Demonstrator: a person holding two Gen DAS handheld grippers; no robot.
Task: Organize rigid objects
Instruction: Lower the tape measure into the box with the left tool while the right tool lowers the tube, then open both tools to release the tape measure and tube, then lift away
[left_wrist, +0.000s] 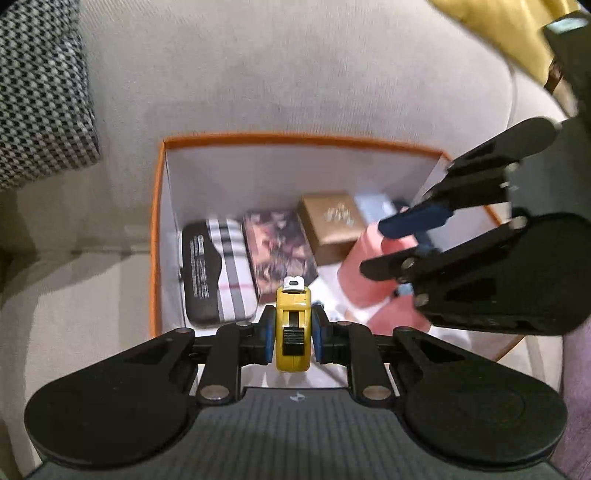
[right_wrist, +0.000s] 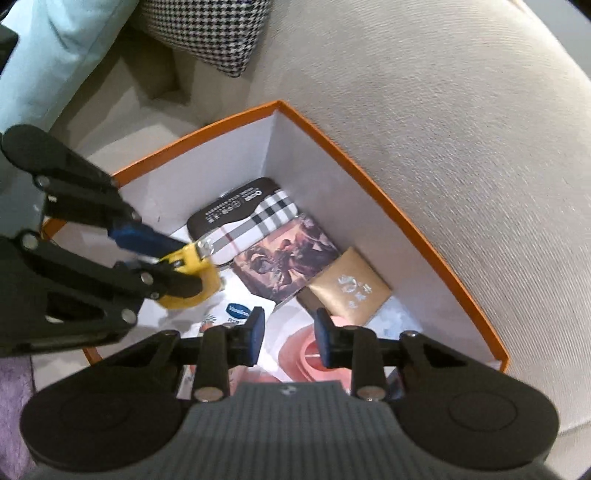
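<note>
Left gripper (left_wrist: 291, 332): sitting nearest the lens, clamping a yellow tape measure (left_wrist: 293, 328) by its flat sides, hook end pointing forward, probably so it is going in edge-on.
Sofa (left_wrist: 295, 74): carrying the box on its pale cushion; a houndstooth pillow (left_wrist: 40, 92) is lying well apart at the left.
Orange box (left_wrist: 157, 221): standing open-topped with white inner walls, taking in the sorted things.
Back row in box: a black-and-plaid case (left_wrist: 218, 269), a picture-printed box (left_wrist: 279, 251) and a gold box (left_wrist: 330, 225) are lying side by side, seemingly packed tight to be saving room.
Pink item (left_wrist: 369, 273): lying nearer the front; blur is hiding what it is.
Right gripper (right_wrist: 289, 336): hovering above the pink item with jaws parted and nothing between them.
Tape measure's place: hanging over the box's near edge, not yet set down.
Free floor: showing in front of the row, likely the spot being aimed for.
</note>
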